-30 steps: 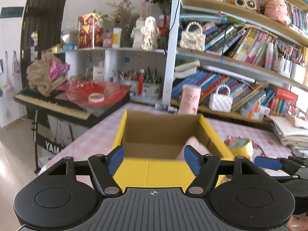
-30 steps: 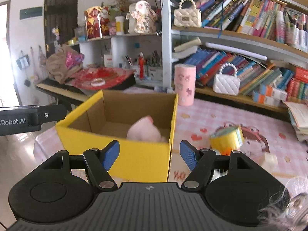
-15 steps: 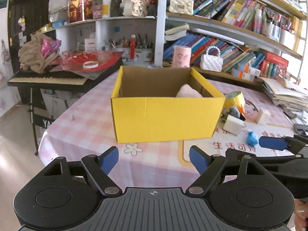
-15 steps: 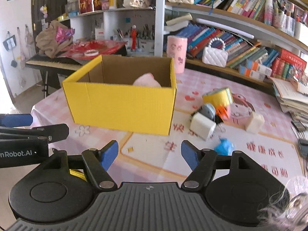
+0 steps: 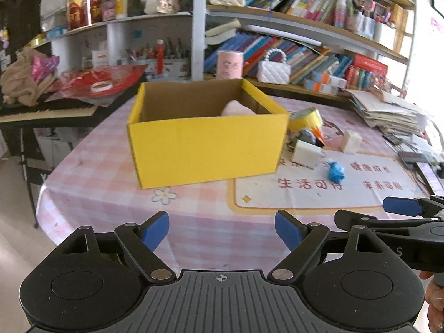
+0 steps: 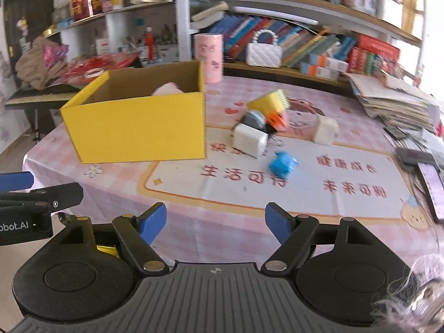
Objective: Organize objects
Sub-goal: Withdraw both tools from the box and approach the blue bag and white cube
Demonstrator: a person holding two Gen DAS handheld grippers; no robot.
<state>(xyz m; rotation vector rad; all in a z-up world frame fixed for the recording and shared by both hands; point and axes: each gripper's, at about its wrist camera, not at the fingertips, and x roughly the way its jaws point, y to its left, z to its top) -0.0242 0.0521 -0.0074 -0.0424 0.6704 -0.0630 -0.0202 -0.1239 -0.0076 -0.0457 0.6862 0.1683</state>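
Note:
A yellow cardboard box (image 5: pixel 205 147) (image 6: pixel 136 127) stands on the pink checked table, with a pink soft object (image 5: pixel 237 108) (image 6: pixel 168 88) inside it. To its right lie a white block (image 6: pixel 249 140), a blue toy (image 6: pixel 282 164), a yellow roll (image 6: pixel 270 102), a grey-and-orange item (image 6: pixel 266 119) and a cream cube (image 6: pixel 325 130). My left gripper (image 5: pixel 222 229) hovers well in front of the box, open and empty. My right gripper (image 6: pixel 216 222) is over the near mat edge; its jaws are opening with nothing between them.
A printed mat (image 6: pixel 277 183) covers the table's right part. Stacked papers (image 6: pixel 394 102) and a phone (image 6: pixel 433 186) lie at the right edge. Bookshelves (image 5: pixel 305 41) rise behind the table, and a keyboard piano (image 5: pixel 47 108) with clutter stands at the left.
Both grippers have drawn back from the box toward the near table edge and tilted downward. Their jaws have spread wider. The box now looks farther away.

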